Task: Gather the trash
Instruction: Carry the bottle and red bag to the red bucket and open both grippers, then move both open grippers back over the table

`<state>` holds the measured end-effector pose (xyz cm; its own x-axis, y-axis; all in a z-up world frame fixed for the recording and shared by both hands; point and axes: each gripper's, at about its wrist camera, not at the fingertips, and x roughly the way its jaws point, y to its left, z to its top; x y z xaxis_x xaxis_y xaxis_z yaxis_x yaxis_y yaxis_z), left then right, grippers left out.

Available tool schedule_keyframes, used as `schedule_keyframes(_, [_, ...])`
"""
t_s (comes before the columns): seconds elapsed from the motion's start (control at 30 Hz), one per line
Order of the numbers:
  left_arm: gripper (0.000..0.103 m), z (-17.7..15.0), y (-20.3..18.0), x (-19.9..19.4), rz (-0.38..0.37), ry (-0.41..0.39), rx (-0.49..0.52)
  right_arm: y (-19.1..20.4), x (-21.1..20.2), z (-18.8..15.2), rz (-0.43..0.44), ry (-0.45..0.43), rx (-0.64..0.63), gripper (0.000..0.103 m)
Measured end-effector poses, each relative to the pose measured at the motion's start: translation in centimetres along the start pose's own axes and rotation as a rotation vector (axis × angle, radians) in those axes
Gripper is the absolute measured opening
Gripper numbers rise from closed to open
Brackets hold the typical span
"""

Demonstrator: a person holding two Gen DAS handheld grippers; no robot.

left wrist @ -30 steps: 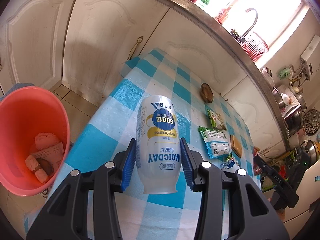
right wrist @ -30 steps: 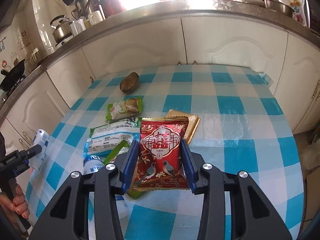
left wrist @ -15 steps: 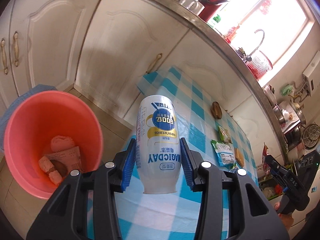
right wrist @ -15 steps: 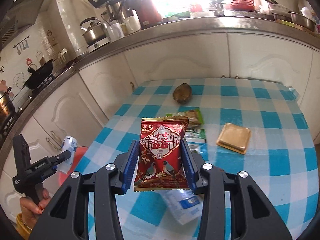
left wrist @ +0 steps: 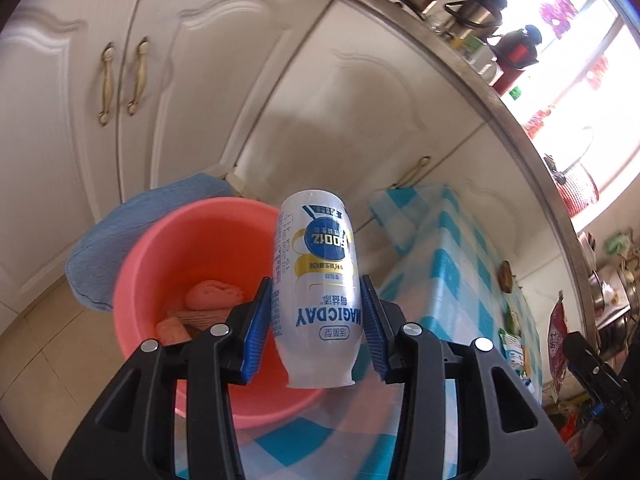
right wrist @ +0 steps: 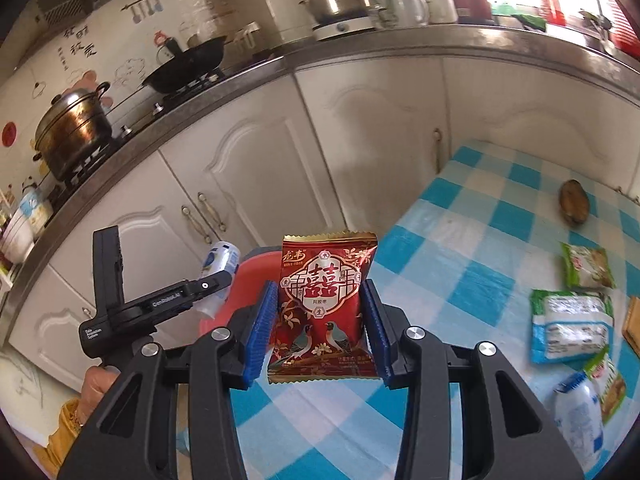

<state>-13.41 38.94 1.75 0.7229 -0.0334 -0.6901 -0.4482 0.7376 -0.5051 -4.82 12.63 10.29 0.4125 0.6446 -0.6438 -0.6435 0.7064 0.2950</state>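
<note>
Bucket [left wrist: 168, 248] (pink) holds crumpled scraps [left wrist: 212, 296], bottle [left wrist: 316, 292] above it.

place: home kitchen | cooking: gas stove [right wrist: 100, 148] with lidded pot [right wrist: 74, 126], wok [right wrist: 188, 66], kettle [right wrist: 340, 0] | storage: cream cabinets [right wrist: 256, 168] under a steel counter [right wrist: 500, 42] | water: sink tap [left wrist: 576, 148] by the window [left wrist: 592, 60] | dining: checked tabletop [right wrist: 480, 248]

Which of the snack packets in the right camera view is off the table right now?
The red packet, clamped in the right gripper. The green-and-white packets lie flat on the checked tablecloth.
</note>
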Motion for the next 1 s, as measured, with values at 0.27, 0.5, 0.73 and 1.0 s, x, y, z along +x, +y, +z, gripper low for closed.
schedule_keyframes(0.27, [0.046, -0.3, 3.5, 2.4, 0.049, 0.049, -0.055, 5.5, 7.1, 1.4, 0.06, 0.088, -0.1, 0.045])
schedule_keyframes(0.5, [0.068, -0.5, 5.1, 3.0, 0.114, 0.073, -0.077, 5.5, 9.2, 1.1, 0.053, 0.102, -0.072, 0.073])
schedule_keyframes(0.73, [0.075, -1.2, 3.3, 0.3, 0.139, 0.035, -0.024, 1.1, 2.3, -0.6, 0.0, 0.013, -0.003, 0.089])
schedule_keyframes(1.0, [0.084, -1.3, -3.4, -3.3, 0.136, -0.002, 0.128, -10.2, -9.3, -4.4, -0.157, -0.138, 0.172, 0.089])
